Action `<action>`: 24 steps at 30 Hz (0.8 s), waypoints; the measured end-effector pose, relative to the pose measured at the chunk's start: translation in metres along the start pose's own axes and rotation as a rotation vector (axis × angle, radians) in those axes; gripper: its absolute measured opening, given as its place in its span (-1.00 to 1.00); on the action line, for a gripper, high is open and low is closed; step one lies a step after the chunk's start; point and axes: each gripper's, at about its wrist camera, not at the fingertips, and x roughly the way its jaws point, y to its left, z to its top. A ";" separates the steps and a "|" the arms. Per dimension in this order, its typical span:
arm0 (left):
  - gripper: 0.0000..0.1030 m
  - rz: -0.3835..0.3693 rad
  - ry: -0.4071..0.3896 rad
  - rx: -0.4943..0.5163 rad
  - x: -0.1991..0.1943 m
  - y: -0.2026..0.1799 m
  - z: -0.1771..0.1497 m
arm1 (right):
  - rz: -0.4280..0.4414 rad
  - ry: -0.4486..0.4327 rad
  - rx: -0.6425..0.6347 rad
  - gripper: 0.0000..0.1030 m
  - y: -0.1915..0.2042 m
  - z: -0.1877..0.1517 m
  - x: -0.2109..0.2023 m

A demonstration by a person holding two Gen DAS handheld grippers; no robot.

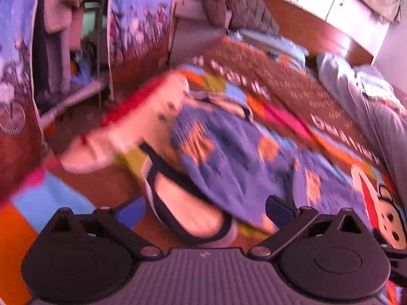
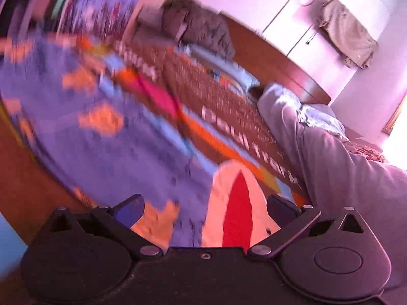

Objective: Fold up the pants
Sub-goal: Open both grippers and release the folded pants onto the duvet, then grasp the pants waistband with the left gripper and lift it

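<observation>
While blurred, pants waistband left view only.

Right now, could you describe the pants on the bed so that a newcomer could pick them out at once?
Start at the bed with the patchwork bedspread of brown, orange and pink blocks. On it, near the front edge, lie the pants: blue-purple cloth with orange patches. Their dark-trimmed waistband, open towards the camera, sets them apart from the plain grey bedding alongside.

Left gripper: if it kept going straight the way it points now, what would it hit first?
Probably the pants spread on the bedspread. The left gripper is open, nothing between its fingers, and the purple patterned cloth lies straight ahead. The picture is blurred, so depth is unsure.
</observation>
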 end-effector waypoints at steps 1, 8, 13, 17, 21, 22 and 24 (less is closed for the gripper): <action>0.99 0.002 -0.019 -0.003 0.002 0.005 0.003 | 0.004 -0.025 0.019 0.98 -0.002 0.007 -0.004; 0.94 -0.204 -0.009 -0.374 0.034 0.073 0.014 | 0.104 -0.130 0.078 0.99 0.023 0.054 -0.005; 0.88 -0.241 -0.060 -0.258 0.045 0.064 0.022 | 0.169 -0.070 0.094 0.98 0.062 0.057 0.016; 0.48 -0.281 -0.008 -0.303 0.072 0.061 0.025 | 0.179 0.040 0.051 0.98 0.083 0.048 0.034; 0.45 -0.278 0.027 -0.350 0.093 0.063 0.022 | 0.190 0.046 0.074 0.99 0.082 0.048 0.035; 0.45 -0.281 0.027 -0.356 0.094 0.063 0.022 | 0.196 0.049 0.086 0.99 0.081 0.047 0.036; 0.48 -0.296 0.023 -0.378 0.095 0.067 0.020 | 0.209 0.057 0.106 0.99 0.076 0.045 0.038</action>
